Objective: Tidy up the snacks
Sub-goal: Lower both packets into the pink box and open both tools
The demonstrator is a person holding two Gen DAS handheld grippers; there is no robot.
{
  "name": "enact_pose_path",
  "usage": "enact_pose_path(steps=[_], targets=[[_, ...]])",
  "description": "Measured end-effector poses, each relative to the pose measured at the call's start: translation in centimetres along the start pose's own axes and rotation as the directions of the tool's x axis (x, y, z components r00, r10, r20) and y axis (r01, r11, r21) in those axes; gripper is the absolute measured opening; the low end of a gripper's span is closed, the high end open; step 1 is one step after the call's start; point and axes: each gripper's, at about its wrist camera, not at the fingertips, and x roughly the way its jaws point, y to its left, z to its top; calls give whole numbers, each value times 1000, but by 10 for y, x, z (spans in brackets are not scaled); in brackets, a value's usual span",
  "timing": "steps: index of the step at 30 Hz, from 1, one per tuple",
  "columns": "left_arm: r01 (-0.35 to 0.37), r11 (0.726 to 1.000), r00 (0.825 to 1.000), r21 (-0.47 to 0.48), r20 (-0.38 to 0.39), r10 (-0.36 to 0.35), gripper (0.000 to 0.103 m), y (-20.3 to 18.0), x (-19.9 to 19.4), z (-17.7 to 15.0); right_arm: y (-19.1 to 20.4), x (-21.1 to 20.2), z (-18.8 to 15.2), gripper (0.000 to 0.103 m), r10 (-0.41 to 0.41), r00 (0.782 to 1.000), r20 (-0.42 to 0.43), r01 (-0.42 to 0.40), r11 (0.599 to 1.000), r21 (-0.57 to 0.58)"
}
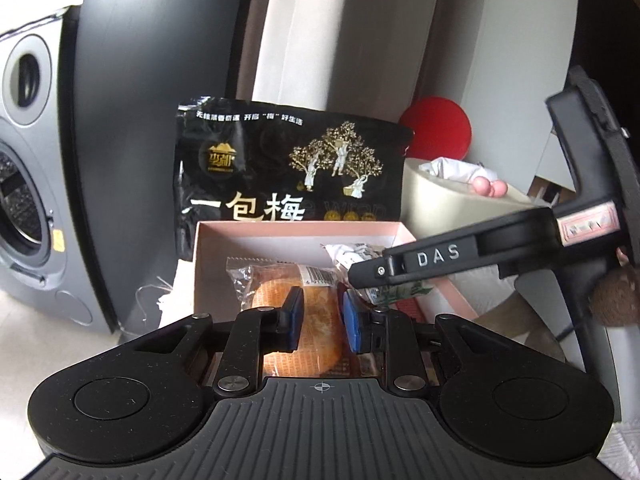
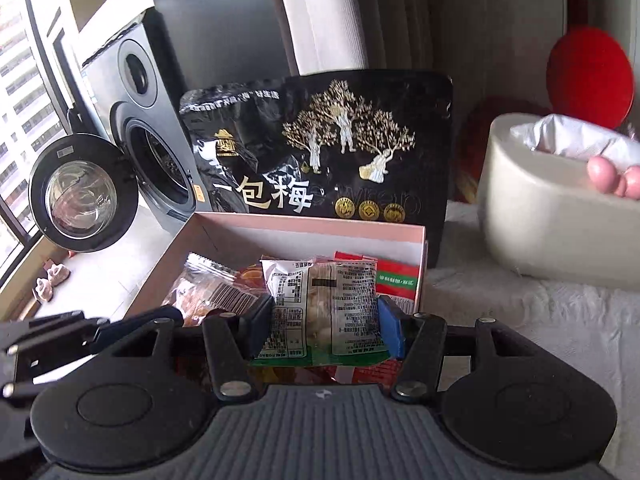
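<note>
An open pink box (image 1: 300, 227) (image 2: 420, 264) stands in front of an upright black plum bag (image 1: 280, 168) (image 2: 320, 148). My left gripper (image 1: 322, 316) hangs low over the box. Its blue pads are close together on an orange cake in a clear wrapper (image 1: 320, 332), which bulges past them. My right gripper (image 2: 324, 320) is shut on a clear packet with a printed label and a green edge (image 2: 324, 304), held above the box. From the left wrist the right gripper (image 1: 360, 276) reaches in from the right. The left gripper (image 2: 160, 316) shows at the right wrist view's lower left.
Red and orange packets (image 2: 396, 276) lie in the box. A grey washing machine (image 1: 24, 200) (image 2: 160, 140) with its door (image 2: 84, 192) open stands at the left. A cream tub (image 1: 452, 204) (image 2: 552, 216), a person's toes (image 2: 604, 174) and a red disc (image 2: 588, 76) are on the right.
</note>
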Motion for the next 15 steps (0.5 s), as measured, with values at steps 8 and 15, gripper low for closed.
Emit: enact_pose_path(steps=[8, 15], targets=[[-13, 999, 999, -39, 52, 15, 27, 3, -25, -12, 6, 15, 11, 56, 73, 996, -47, -73, 997, 12], [-49, 998, 998, -46, 24, 50, 27, 9, -20, -14, 13, 24, 13, 56, -35, 996, -79, 32, 999, -38]])
